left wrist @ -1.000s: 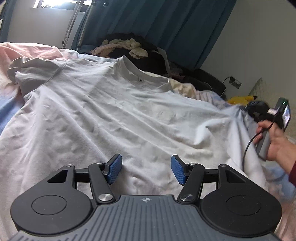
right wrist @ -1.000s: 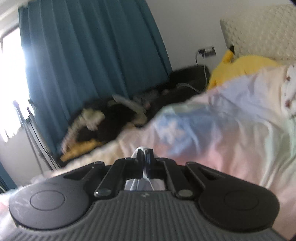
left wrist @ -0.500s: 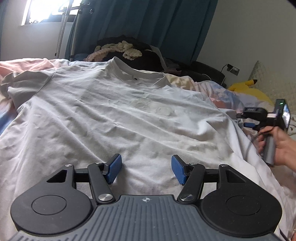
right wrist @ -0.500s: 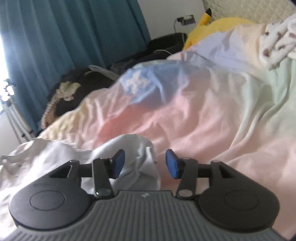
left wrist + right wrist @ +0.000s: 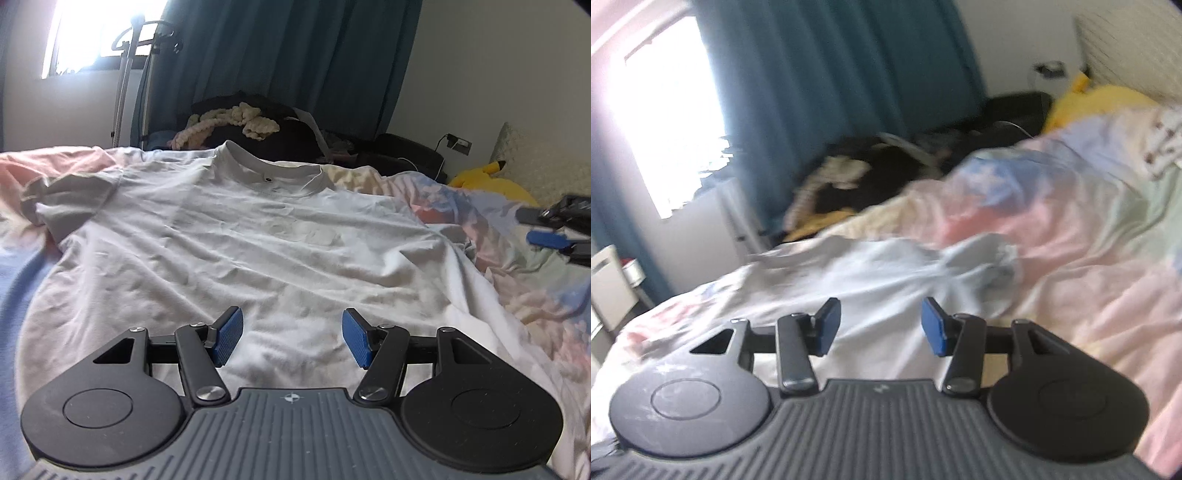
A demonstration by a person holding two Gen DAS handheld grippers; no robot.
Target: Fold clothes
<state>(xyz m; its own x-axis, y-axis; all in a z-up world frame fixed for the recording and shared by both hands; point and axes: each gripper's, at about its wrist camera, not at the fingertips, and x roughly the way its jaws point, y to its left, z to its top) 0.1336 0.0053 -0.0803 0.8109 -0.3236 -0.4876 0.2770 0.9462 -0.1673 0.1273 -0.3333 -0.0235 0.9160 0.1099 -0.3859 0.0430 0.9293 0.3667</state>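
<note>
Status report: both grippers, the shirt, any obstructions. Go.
Left gripper open, empty, over the hem. Right gripper open, empty. White T-shirt spread flat on bed, unfolded. Nothing on it.

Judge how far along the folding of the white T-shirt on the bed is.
Done: the white T-shirt is spread flat on the pastel bedding, collar at the far end. In hand: nothing; the left gripper and right gripper both hover with jaws open and empty. Left: every fold.

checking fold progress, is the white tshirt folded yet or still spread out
Spread out. In the left wrist view the white t-shirt lies flat on the bed, collar at the far end, one sleeve out to the side, no fold visible.
</note>
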